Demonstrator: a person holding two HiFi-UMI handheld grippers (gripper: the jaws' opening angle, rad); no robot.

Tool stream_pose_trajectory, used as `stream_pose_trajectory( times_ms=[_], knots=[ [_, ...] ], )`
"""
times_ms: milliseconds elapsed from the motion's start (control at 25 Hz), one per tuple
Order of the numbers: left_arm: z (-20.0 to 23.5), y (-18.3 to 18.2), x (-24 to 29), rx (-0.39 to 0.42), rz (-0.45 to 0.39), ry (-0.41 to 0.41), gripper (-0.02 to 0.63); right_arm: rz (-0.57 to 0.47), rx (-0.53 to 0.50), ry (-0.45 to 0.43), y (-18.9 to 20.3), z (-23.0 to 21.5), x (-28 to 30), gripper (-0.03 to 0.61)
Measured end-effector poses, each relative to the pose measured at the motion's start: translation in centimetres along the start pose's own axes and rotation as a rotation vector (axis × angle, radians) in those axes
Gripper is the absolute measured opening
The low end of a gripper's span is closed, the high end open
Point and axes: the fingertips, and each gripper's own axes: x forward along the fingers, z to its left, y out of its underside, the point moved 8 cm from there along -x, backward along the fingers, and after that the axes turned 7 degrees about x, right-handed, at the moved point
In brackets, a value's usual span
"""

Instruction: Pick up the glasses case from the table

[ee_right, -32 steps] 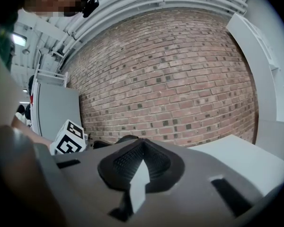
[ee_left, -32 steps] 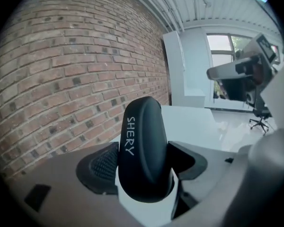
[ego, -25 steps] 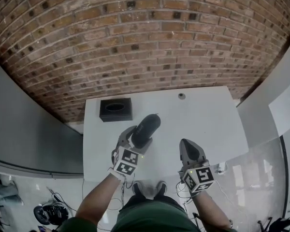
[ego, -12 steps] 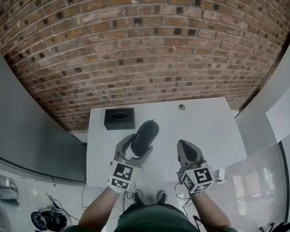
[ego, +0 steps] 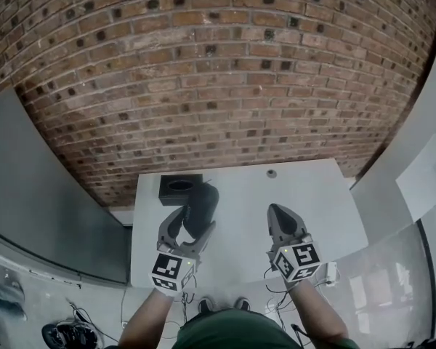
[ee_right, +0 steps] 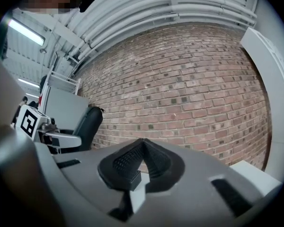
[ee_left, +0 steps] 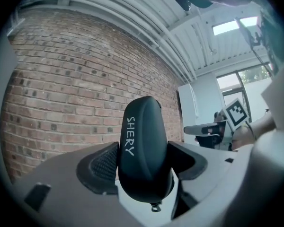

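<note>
Glasses case (ee_left: 141,145) between left tongs (ee_left: 143,161)

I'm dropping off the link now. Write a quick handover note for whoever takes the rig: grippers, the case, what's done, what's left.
Left gripper: shut on the glasses case, gripped across its middle, one end pointing up.
Right gripper: shut, empty, held over the table.
Case: appears lifted clear of the table, near the black box.
Done: grasp and lift.
Left: probably just hold it steady.
</note>
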Motion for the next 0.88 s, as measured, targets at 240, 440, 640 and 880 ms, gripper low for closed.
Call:
stream_pose_trajectory(
  times_ms=[240, 440, 640, 880],
  knots=[
    [0.6, -1.6, -0.9, 0.012, -0.048, -0.015, 0.319, -0.019, -0.027, -0.016, -1.4, 0.2, 0.9, 0.002],
    [0.7, -2.7, -1.0, 0.046, -0.059, -0.029, 0.319, -0.014, -0.038, -0.024, -1.4, 0.0, 1.3, 0.002],
    [0.8, -3.5, -0.9, 0.062, -0.059, -0.042, 0.319, -0.01, -0.049, -0.027, -1.4, -0.5, 1.4, 0.002],
    [1.0, -3.6, -0.4, 0.056, -0.054, -0.045, 0.319, -0.005, -0.064, -0.034, -1.4, -0.7, 1.6, 0.002]
  ],
)
